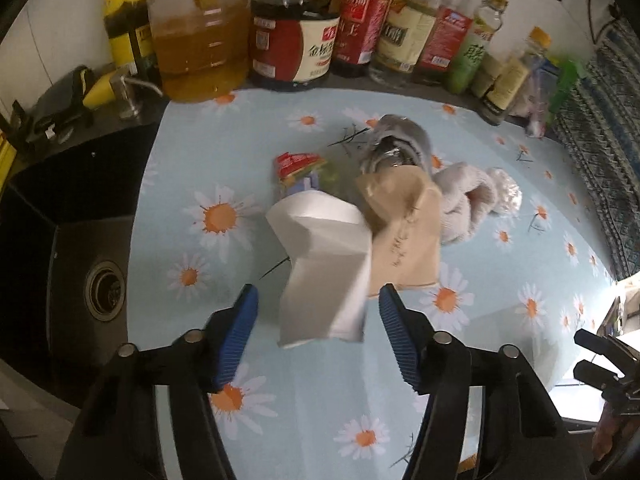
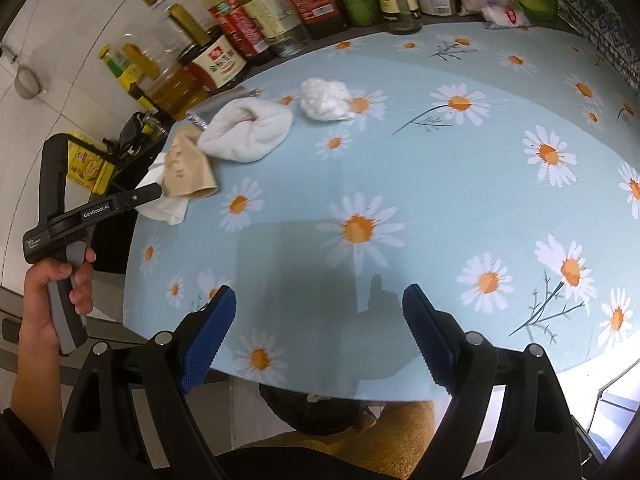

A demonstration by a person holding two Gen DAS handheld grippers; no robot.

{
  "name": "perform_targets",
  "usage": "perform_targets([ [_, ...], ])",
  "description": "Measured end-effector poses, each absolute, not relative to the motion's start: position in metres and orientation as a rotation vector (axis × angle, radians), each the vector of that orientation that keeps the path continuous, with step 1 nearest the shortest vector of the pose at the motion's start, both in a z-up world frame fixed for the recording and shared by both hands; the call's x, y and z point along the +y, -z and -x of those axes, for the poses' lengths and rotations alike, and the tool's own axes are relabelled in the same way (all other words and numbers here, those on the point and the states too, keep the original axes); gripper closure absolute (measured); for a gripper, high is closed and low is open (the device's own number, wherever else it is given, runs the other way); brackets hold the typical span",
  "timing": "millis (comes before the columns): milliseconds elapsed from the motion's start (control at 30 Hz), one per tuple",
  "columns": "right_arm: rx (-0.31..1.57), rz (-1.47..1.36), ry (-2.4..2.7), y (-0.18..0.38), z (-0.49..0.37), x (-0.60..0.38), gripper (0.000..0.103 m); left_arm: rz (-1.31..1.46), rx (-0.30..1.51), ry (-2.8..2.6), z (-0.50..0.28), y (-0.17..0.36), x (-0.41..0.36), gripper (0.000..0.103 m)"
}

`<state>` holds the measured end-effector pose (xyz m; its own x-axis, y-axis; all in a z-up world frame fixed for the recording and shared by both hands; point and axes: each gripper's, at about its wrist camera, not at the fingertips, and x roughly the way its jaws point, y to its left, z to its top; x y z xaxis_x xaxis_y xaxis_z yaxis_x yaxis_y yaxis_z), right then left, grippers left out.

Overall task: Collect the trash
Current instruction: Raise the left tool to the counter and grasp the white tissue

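A folded white paper (image 1: 320, 264) lies on the daisy tablecloth (image 1: 192, 168) between the fingers of my left gripper (image 1: 318, 308). Its blue pads stand clear of the paper on both sides, so it is open. Behind the paper lie a brown paper bag (image 1: 404, 232), a red snack wrapper (image 1: 298, 164), a silvery bag (image 1: 396, 144), a white cloth (image 1: 464, 204) and crumpled plastic (image 1: 506, 194). My right gripper (image 2: 320, 312) is open over the table's near edge, with nothing between its fingers. From there the white paper (image 2: 164, 210), brown bag (image 2: 188, 168), cloth (image 2: 248, 132) and crumpled wad (image 2: 324, 98) lie far left.
Sauce and oil bottles (image 1: 288, 44) line the table's back edge. A dark sink with a drain (image 1: 104, 292) and a tap (image 1: 128, 96) lie left of the table. A hand (image 2: 52, 292) holds the left tool's handle. A dark round container (image 2: 320, 412) sits below the table's front edge.
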<state>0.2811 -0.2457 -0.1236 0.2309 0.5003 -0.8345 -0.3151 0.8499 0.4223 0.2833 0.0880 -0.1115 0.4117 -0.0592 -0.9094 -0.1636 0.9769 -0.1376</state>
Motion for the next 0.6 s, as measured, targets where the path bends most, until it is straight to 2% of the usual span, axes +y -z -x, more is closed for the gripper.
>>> perform_targets([
  [133, 1.214, -0.18, -0.564, 0.125, -0.289, -0.251, 0.018, 0.254, 1.143, -0.049, -0.285, 0.114, 0.094, 0.06],
  [333, 1.212, -0.174, -0.574, 0.125, -0.295, -0.253, 0.018, 0.268, 1.128, -0.073, -0.284, 0.114, 0.099, 0.063],
  [467, 1.208, -0.166, -0.584, 0.124, -0.295, -0.251, 0.018, 0.27, 1.125, -0.08, -0.282, 0.112, 0.101, 0.077],
  [600, 1.209, -0.16, -0.592, 0.125, -0.297, -0.249, 0.018, 0.274, 1.122, -0.093, -0.275, 0.112, 0.103, 0.078],
])
